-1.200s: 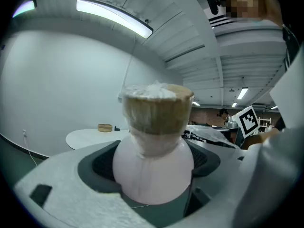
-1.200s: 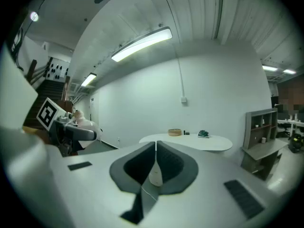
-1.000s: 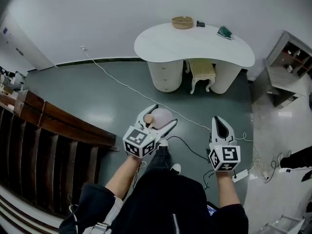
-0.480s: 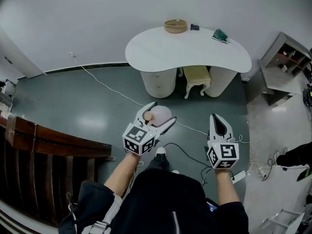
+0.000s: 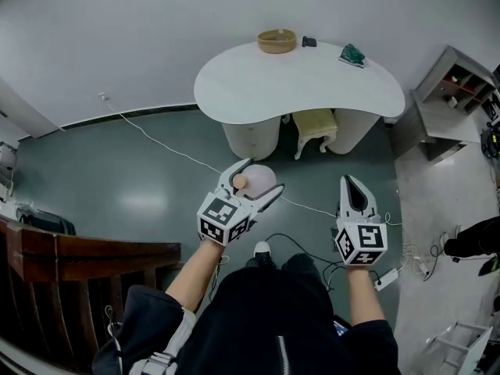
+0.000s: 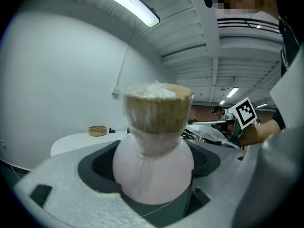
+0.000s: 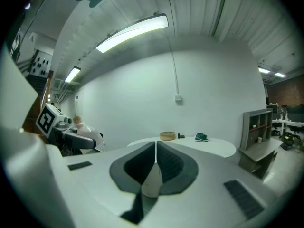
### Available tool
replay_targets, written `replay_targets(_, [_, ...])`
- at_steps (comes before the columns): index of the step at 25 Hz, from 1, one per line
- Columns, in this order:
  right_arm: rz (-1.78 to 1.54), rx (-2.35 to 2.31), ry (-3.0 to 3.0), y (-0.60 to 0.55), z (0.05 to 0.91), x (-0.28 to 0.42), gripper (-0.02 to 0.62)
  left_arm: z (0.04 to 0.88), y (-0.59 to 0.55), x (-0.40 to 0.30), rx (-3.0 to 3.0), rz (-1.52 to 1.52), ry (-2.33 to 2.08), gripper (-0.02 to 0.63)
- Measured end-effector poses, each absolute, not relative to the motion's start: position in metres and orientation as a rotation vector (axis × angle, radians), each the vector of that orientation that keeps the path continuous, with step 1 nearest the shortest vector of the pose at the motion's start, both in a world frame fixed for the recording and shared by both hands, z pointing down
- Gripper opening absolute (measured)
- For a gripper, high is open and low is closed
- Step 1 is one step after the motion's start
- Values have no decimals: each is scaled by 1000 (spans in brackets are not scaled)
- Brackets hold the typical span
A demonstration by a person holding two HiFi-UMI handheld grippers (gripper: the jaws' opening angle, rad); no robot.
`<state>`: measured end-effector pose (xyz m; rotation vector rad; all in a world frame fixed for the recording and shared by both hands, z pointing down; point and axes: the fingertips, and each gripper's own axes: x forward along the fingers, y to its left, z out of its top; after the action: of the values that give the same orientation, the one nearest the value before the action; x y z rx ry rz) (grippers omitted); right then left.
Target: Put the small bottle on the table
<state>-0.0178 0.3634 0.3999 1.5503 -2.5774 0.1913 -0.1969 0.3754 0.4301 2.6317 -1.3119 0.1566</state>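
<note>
Both grippers are out front: left gripper (image 5: 258,177) clamped round the small bottle (image 5: 260,182)'s belly so it won't slip, right gripper (image 5: 353,184) pinched shut on nothing, table (image 5: 234,84) well ahead, so mid-carry I'd guess.

Pale pink small bottle (image 5: 262,180), tan stopper (image 5: 240,182); white table (image 5: 312,80) upper centre; dull grey-green floor (image 5: 133,178); black-and-white square markers on white left gripper (image 5: 262,175) and right gripper (image 5: 349,180).
</note>
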Motion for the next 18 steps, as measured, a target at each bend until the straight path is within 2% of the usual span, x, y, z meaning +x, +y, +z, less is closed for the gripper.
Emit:
replay_targets(9, [218,1593,-2567,313,410,-15,-11,442,320,-189,2630,182,-1232,410])
replay_targets(18, [227,1584,-2599,208,411,9,-11,439,221,-161,2644,204,-1240,410])
